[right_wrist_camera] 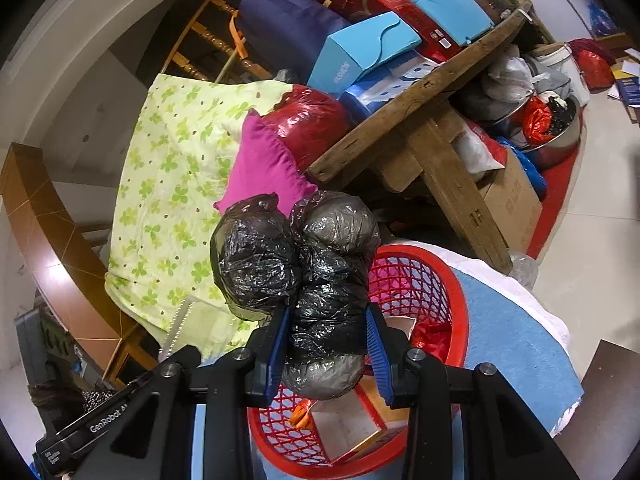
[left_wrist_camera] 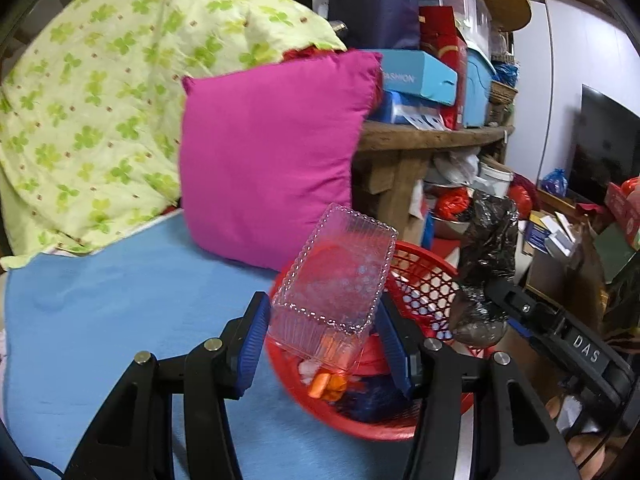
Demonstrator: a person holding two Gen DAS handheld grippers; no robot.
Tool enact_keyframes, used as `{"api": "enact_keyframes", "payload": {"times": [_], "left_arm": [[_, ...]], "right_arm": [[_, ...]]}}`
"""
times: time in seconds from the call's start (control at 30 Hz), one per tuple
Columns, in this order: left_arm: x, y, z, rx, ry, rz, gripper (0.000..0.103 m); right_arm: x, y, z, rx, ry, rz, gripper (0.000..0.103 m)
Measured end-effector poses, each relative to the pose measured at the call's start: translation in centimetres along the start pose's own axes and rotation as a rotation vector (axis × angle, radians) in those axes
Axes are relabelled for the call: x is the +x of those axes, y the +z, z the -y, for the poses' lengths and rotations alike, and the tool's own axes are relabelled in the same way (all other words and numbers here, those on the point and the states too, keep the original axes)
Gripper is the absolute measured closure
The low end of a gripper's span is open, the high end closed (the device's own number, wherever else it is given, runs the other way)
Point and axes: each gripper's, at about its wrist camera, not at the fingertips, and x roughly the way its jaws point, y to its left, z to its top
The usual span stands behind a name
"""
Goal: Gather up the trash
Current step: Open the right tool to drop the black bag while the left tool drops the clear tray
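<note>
A clear plastic container (left_wrist_camera: 336,280), ribbed on its walls and beaded along its rim, sits low centre in the left wrist view between the blue ribbed pads of the left hand-held gripper (left_wrist_camera: 320,336). The pads stand partly apart and seem to press its lower walls, the box tilted with its open mouth facing the camera. Just behind and below it is a round red basket (left_wrist_camera: 424,284) of latticed plastic, holding orange scraps and dark blue wrapping.

The right hand-held gripper (right_wrist_camera: 326,344) is closed tight on a crumpled black plastic bag (right_wrist_camera: 296,264), glossy, creased and bulging in rounded lobes above and below the pads. It hangs over the same red basket (right_wrist_camera: 440,280) at lower centre of the right wrist view. In the left view that bag (left_wrist_camera: 486,256) shows at the right edge, held up beside the basket.

Only the right view looks down into the basket, showing an open cardboard box (right_wrist_camera: 352,428) and red foil. Only the left view shows the smooth blue mat (left_wrist_camera: 120,300) spreading lower left, and the full square of the magenta cushion (left_wrist_camera: 272,160). Both show the clover-print green quilt (left_wrist_camera: 112,80) and the rough wooden table (right_wrist_camera: 420,120) stacked with boxes.
</note>
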Motion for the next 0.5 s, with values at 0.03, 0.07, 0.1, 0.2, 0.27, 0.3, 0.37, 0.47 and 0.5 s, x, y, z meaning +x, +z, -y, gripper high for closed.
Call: {"api": "enact_keyframes", "payload": {"times": [0.03,0.07,0.1,0.2,0.27,0.3,0.37,0.47,0.5], "left_arm": [[0.4,0.1,0.1,-0.003,-0.005,-0.008,0.046],[0.8,0.2,0.3,-0.006,-0.012,-0.013,0.046],[1.1,0.2,0.4,-0.006,-0.021,-0.019,0.046],[2.0,-0.1,0.7,0.002,-0.031,-0.042,0.046],[2.6,-0.3,0.7,0.001,-0.028,-0.059,0.041],[2.7,-0.4,0.6,-0.003,-0.027,-0.062,0.04],[2.6,-0.7,0.3,-0.016,-0.028,-0.066,0.037],[1.6,-1.1,-0.3,-0.024,-0.015,-0.053,0.031],[1.3,-1.2,-0.5,-0.022,-0.006,-0.048,0.03]], "right_arm": [[0.2,0.1,0.2,0.01,-0.007,-0.003,0.063],[0.3,0.1,0.2,0.015,-0.014,-0.006,0.063],[0.5,0.1,0.3,0.02,-0.018,-0.01,0.063],[1.3,0.2,0.6,0.029,-0.03,-0.036,0.063],[1.8,0.2,0.6,0.031,-0.037,-0.047,0.062],[2.0,0.2,0.6,0.032,-0.038,-0.051,0.062],[2.4,0.2,0.6,0.037,-0.043,-0.056,0.06],[2.5,0.2,0.7,0.06,-0.026,-0.052,0.044],[2.5,0.2,0.6,0.059,-0.024,-0.047,0.044]]}}
